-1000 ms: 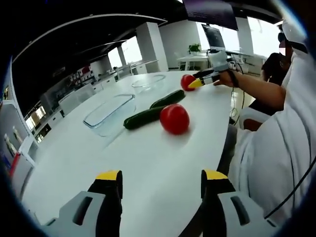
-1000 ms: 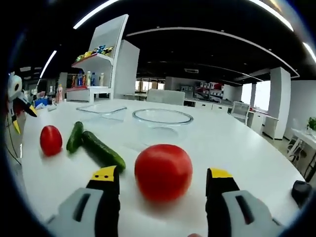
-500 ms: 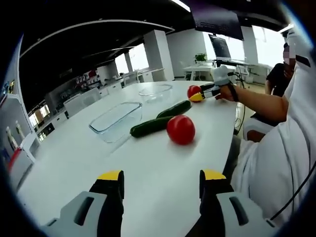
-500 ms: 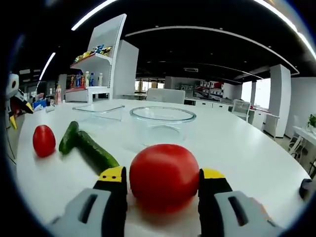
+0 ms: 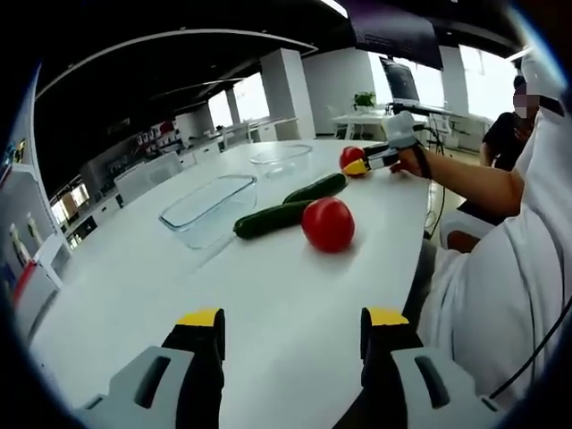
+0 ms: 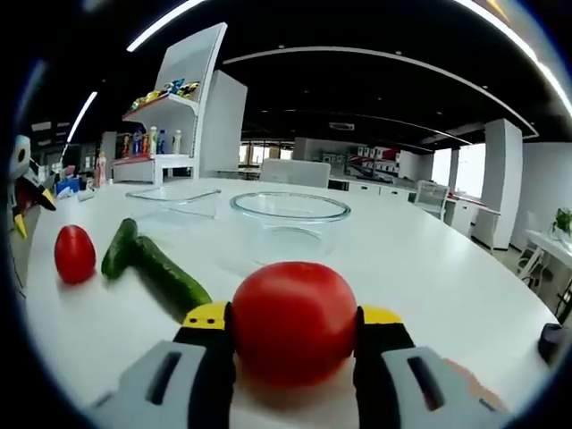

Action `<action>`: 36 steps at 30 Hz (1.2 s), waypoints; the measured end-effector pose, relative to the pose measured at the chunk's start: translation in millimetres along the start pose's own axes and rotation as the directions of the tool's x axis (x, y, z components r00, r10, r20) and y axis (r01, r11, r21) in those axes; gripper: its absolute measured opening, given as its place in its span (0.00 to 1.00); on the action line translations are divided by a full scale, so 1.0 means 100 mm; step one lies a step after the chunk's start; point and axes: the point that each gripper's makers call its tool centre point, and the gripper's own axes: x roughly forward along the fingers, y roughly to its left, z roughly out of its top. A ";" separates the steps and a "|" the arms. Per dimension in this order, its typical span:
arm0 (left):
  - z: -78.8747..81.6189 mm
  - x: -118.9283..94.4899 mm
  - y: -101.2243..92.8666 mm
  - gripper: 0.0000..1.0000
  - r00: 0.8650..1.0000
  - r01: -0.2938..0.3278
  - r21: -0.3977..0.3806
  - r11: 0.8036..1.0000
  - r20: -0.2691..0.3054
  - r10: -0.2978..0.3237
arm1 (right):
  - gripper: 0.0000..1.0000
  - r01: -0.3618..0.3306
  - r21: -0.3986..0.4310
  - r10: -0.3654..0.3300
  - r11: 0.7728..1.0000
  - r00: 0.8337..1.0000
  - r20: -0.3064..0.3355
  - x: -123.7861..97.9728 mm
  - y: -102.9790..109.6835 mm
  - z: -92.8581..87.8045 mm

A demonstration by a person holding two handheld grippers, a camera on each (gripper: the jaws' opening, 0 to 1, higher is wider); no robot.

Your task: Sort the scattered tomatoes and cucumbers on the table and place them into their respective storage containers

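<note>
Near tomato [image 6: 293,320]: red, round, glossy, clamped between right gripper [image 6: 293,332] jaws on white table. Second tomato [image 6: 74,254] left, just beside two dark green cucumbers [image 6: 159,268] lying end to end, angled. Round glass bowl [image 6: 290,221] and rectangular glass dish [image 6: 174,198] behind, both empty

left tongs [image 5: 290,326] agape; right tongs [image 6: 291,322] clamped

text: none legible | shelf items [image 6: 161,141]: labels perhaps present, too small to read
</note>
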 end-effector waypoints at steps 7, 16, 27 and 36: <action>-0.04 0.00 0.02 0.61 1.000 -0.005 -0.009 1.000 -0.010 0.004 | 0.49 0.012 -0.036 -0.012 0.999 1.000 -0.002 -0.01 0.03 0.02; -0.06 0.01 0.02 0.61 1.000 -0.002 -0.016 1.000 -0.008 0.002 | 0.48 0.000 0.007 0.000 1.000 1.000 0.007 -0.03 0.05 0.04; -0.09 0.00 0.01 0.60 1.000 0.000 -0.018 1.000 -0.010 0.000 | 0.48 -0.012 0.026 0.010 1.000 0.998 0.055 -0.05 0.08 0.16; -0.13 -0.02 0.04 0.60 1.000 -0.012 -0.031 0.999 -0.013 0.011 | 0.48 -0.020 0.030 0.017 0.999 0.998 0.068 0.03 0.09 0.35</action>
